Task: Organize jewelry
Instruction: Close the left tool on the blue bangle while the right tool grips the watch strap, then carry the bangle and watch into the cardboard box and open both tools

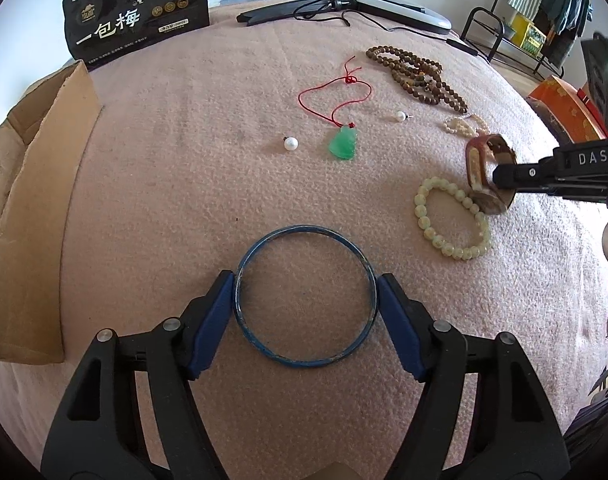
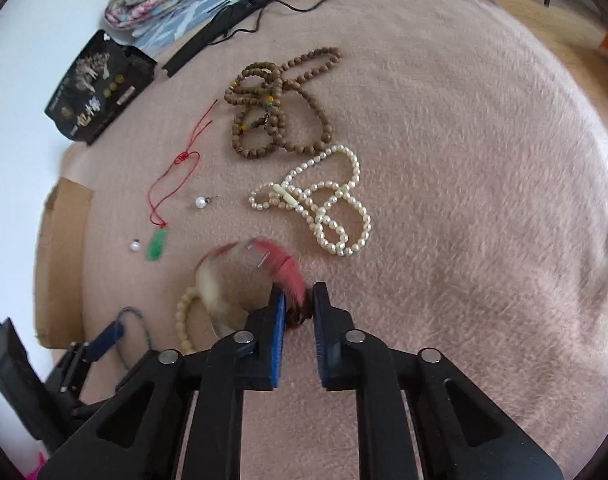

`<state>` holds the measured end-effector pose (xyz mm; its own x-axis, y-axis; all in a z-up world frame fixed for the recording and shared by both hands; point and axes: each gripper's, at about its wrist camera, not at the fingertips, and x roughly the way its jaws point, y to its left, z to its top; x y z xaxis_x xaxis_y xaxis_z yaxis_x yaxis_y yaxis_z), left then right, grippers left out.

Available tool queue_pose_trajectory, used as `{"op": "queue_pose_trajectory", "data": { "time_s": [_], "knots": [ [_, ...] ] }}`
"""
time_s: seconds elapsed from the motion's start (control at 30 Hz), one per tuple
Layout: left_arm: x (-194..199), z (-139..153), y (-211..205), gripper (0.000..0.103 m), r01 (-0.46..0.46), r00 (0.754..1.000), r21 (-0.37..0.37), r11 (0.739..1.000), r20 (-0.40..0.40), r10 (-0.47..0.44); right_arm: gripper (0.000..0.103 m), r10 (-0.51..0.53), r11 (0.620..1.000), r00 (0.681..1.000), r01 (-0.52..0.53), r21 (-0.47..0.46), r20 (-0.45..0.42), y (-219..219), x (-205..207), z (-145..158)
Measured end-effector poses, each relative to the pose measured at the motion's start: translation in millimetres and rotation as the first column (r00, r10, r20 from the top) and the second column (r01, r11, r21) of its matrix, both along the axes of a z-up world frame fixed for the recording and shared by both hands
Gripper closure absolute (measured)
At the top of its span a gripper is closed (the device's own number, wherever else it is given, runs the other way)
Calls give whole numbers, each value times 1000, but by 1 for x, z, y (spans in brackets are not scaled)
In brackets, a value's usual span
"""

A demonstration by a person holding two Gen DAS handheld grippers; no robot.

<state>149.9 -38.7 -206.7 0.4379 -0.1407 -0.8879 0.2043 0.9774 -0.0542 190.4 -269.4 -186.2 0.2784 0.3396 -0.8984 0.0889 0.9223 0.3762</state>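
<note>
Left claw (image 1: 306, 312) is pinching the blue bangle (image 1: 305, 298) across its width on the pink blanket (image 1: 175, 168); it may be popping out. Right claw (image 2: 298, 308) is gripping the reddish bangle (image 2: 223, 280) by its rim, blurred, risking slipping onto the pale bead bracelet (image 1: 450, 218).

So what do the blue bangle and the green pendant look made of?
The blue bangle, clamped across its sides by the left gripper, looks like rigid painted metal or wood: thin, with pale worn scuffs along its rim. The green pendant on a red cord looks like jade or glass: translucent, glossy, carved.
</note>
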Motion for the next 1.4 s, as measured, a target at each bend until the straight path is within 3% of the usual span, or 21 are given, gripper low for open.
{"op": "queue_pose_trajectory", "data": {
  "time_s": [0.27, 0.6, 0.77, 1.13, 1.4],
  "knots": [
    [0, 2, 3, 30, -4, 1000, -7, 1000, 2, 4, 92, -1, 1000, 1000, 1, -7, 2, -1, 1, 1],
    [0, 14, 16, 30, -55, 998, -33, 998, 22, 56, 93, 39, 996, 995, -30, -89, 95, 10, -4, 21],
    [-3, 34, 22, 30, -64, 995, -45, 997, 70, 67, 93, 56, 993, 987, -39, -115, 151, 15, -11, 37],
    [-3, 87, 56, 30, -122, 979, -93, 988, 150, 136, 93, 149, 983, 949, -112, -145, 278, 53, -21, 80],
    [-1, 120, 100, 30, -179, 961, -86, 980, 198, 193, 93, 239, 967, 900, -185, -176, 364, 93, -23, 112]
  ]
}}
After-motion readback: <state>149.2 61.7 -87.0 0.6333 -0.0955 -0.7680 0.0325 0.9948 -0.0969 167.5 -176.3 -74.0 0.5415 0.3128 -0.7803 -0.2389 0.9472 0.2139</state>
